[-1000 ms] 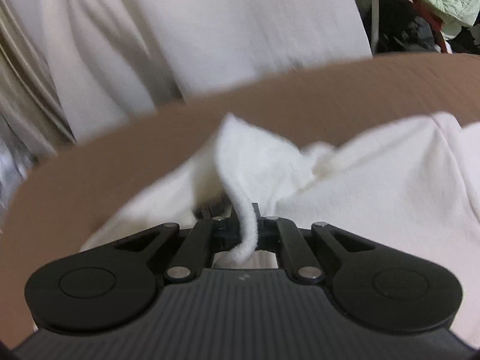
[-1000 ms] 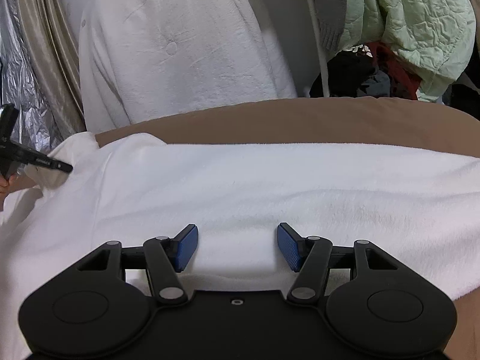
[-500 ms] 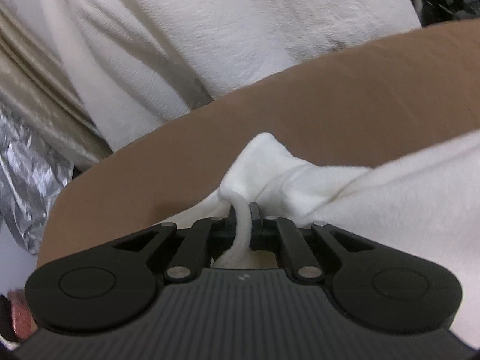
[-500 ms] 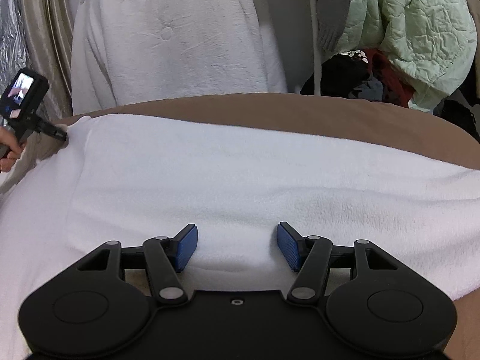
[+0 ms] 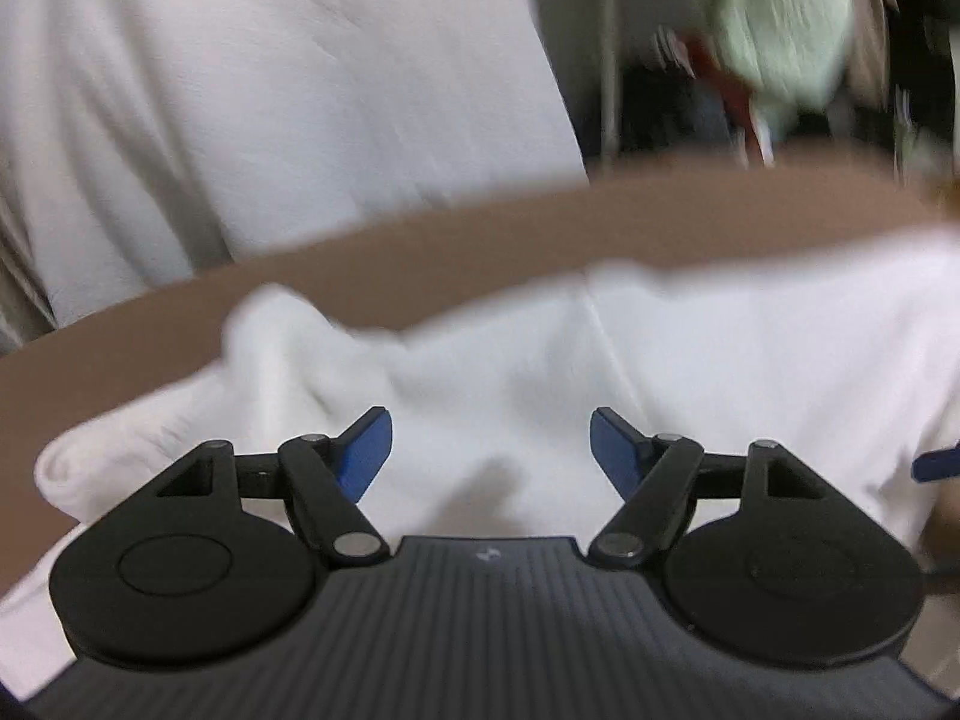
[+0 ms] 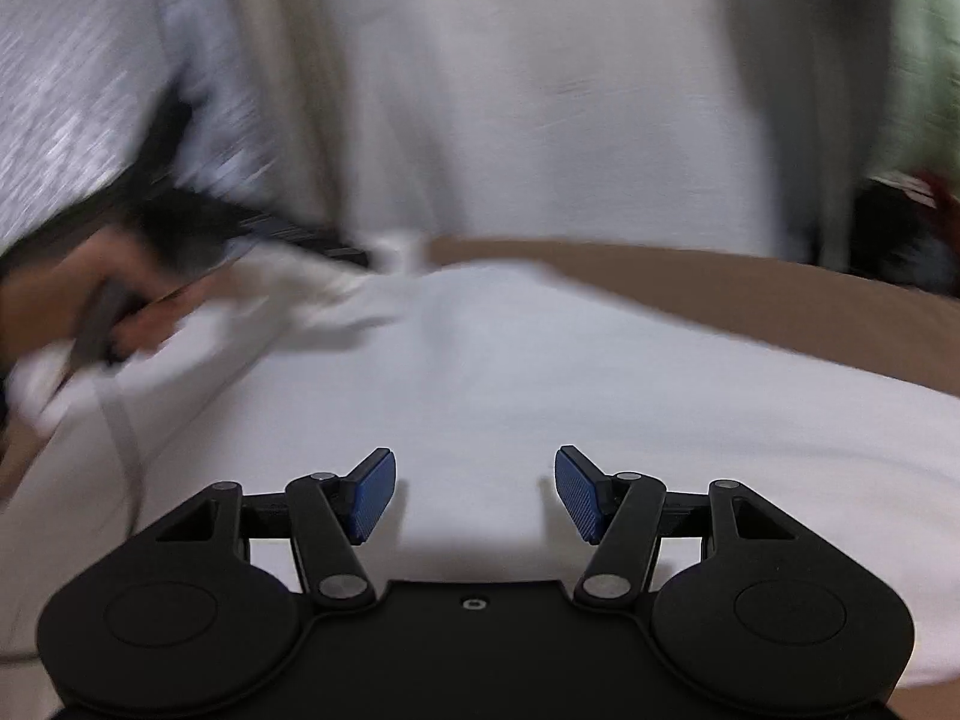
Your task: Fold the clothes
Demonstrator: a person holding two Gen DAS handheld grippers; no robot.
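Half a second ago the left gripper (image 5: 491, 449) pinched a bunched corner of the white fleecy garment (image 5: 750, 372); its blue-padded fingers (image 5: 365, 455) have just been opening and now stand wide apart with nothing pressed between them, the released corner lying in a soft hump just ahead and to the left. Both views have swung since then and are blurred. The garment is spread flat over the brown fabric-covered surface (image 5: 540, 228), which shows as a band beyond its far edge.

The right gripper (image 6: 475, 495) hovers over the near part of the garment (image 6: 540, 372) with its fingers (image 6: 373, 495) spread and empty, as before. In the right wrist view a person's hand (image 6: 138, 306) holding the other gripper's handle appears at the left, smeared by motion, beside the rumpled corner. Behind the surface hangs a large white textile (image 6: 540, 90), with a pale green quilted cloth (image 5: 780, 18) and dark clutter further right.
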